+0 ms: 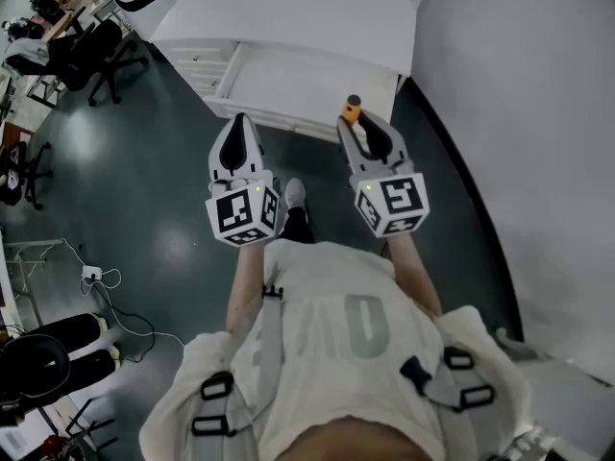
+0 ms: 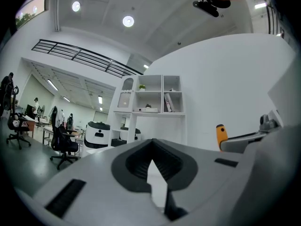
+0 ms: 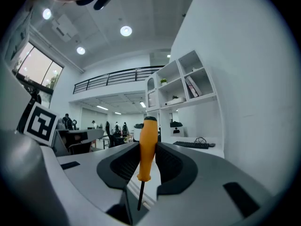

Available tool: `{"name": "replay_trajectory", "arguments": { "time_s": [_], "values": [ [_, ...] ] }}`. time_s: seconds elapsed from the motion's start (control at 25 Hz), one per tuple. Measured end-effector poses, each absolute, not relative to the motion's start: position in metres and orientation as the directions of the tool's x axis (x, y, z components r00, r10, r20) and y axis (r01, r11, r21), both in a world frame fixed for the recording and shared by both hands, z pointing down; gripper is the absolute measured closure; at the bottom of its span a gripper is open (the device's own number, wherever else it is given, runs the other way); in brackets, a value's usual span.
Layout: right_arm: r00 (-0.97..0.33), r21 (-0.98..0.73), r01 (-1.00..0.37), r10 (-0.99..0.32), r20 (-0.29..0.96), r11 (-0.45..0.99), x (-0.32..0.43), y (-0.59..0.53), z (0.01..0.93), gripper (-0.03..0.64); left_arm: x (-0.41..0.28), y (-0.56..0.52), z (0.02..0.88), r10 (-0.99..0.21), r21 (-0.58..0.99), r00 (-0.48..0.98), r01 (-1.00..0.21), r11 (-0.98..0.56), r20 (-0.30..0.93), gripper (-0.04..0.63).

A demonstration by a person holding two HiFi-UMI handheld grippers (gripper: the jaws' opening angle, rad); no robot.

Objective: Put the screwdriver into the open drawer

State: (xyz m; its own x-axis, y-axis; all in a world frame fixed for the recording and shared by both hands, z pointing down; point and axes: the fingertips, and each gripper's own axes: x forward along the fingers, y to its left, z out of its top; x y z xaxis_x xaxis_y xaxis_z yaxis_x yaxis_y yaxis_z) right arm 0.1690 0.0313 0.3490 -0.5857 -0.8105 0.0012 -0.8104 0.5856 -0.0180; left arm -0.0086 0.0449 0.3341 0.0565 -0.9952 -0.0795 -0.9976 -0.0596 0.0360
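My right gripper (image 3: 143, 163): clamped on the orange screwdriver (image 3: 148, 142), handle upright.
My left gripper (image 2: 153, 167): jaws together, empty.
Drawer (image 1: 288, 83): open, twelve o'clock.

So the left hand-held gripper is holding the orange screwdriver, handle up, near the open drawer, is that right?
No, it's the right hand-held gripper that holds the orange screwdriver, handle up, near the open drawer. The right gripper view shows it clamped between that gripper's jaws; the left hand-held gripper holds nothing.
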Motion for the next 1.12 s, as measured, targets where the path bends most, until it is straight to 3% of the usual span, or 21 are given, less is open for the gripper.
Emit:
{"name": "replay_trajectory", "arguments": {
  "time_s": [0.68,1.12],
  "values": [
    [-0.547,-0.101,-0.837,-0.825,0.142,0.537,0.087,-0.159,0.348,0.515,-0.099,-0.148,0.329,-0.997,0.064,0.076,-0.995,-0.075,0.009,0.591],
    [-0.535,-0.104,-0.845,-0.818,0.213,0.525,0.057,-0.208,0.343,0.515,-0.12,-0.208,0.328,-0.992,0.109,0.122,-0.987,-0.117,0.044,0.591]
  ]
}}
